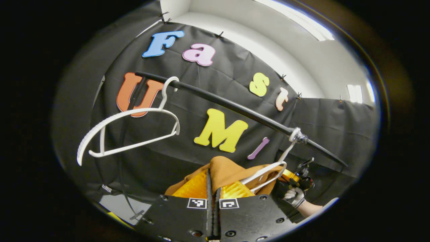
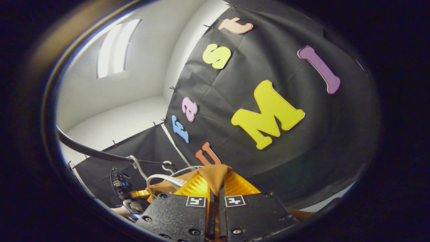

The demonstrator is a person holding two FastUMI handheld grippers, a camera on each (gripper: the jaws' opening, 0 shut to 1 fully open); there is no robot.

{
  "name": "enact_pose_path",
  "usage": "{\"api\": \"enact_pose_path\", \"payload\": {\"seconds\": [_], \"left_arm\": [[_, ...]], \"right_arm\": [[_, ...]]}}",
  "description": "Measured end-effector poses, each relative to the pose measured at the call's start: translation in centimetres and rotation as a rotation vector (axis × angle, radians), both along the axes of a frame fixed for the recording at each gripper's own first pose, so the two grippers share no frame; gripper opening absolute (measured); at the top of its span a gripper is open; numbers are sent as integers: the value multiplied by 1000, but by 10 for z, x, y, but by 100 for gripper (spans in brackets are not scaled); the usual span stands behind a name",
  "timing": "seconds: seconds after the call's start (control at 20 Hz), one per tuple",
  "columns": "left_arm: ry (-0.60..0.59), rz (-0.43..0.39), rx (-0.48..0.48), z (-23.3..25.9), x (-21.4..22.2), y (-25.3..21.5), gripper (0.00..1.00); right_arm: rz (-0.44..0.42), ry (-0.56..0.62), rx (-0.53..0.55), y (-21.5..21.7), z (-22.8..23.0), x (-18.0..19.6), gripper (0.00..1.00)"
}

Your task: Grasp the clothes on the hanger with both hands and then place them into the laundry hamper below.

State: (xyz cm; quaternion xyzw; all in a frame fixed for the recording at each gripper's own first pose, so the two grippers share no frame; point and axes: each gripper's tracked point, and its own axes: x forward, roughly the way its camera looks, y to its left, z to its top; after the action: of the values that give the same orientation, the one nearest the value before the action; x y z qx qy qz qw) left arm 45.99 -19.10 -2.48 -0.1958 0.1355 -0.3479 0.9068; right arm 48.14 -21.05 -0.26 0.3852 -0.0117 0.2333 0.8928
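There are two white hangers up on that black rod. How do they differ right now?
The far hanger hangs bare, while the near hanger carries the brown garment. The far hanger hangs free of both tools; the near one sits between the left tool and the right tool. The near hanger's hook is wrapped where it meets the rod. Both are white.

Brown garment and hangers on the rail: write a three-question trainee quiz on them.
1. True or false: the bare white plastic hanger hangs on the black metal rail.
2. The left gripper is: A) open, B) shut on the brown cloth garment.
3. Fill in: the garment's own white hanger is tied to the ____.

Key: 1 true; 2 B; 3 rail. The right gripper pinches the same garment.
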Motion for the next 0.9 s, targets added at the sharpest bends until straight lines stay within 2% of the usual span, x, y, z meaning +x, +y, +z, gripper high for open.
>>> {"api": "enact_pose_path", "payload": {"seconds": [0.05,0.1,0.15,0.3,0.35,0.4,0.55,0.6,0.65,0.8,0.85,0.9], "left_arm": [[2,-1,7,2,2,-1,5],[-17,-4,11,9,2,-3,0],[-37,-6,34,13,3,-2,5],[-42,-1,33,20,3,7,5],[-41,4,15,24,6,12,0],[-29,1,4,23,7,15,5],[23,-5,21,2,2,19,5],[25,-1,38,-5,1,23,5],[34,-7,38,-8,0,23,0],[58,-10,-18,-7,0,23,0],[77,-17,-34,-8,0,22,5],[90,-17,-50,-9,1,24,0]], "right_arm": [[10,4,33,-2,5,1,7],[27,10,52,-1,9,5,7],[30,-4,61,0,11,6,7],[30,-51,-8,8,25,8,7],[35,-65,-15,11,31,5,8],[43,-73,-15,12,35,8,8],[88,-32,-30,19,18,19,7],[116,-21,-18,21,14,20,7],[131,-15,20,20,14,20,7],[196,12,99,22,9,22,7],[208,25,106,21,5,23,7],[231,41,125,22,2,23,7]]}}
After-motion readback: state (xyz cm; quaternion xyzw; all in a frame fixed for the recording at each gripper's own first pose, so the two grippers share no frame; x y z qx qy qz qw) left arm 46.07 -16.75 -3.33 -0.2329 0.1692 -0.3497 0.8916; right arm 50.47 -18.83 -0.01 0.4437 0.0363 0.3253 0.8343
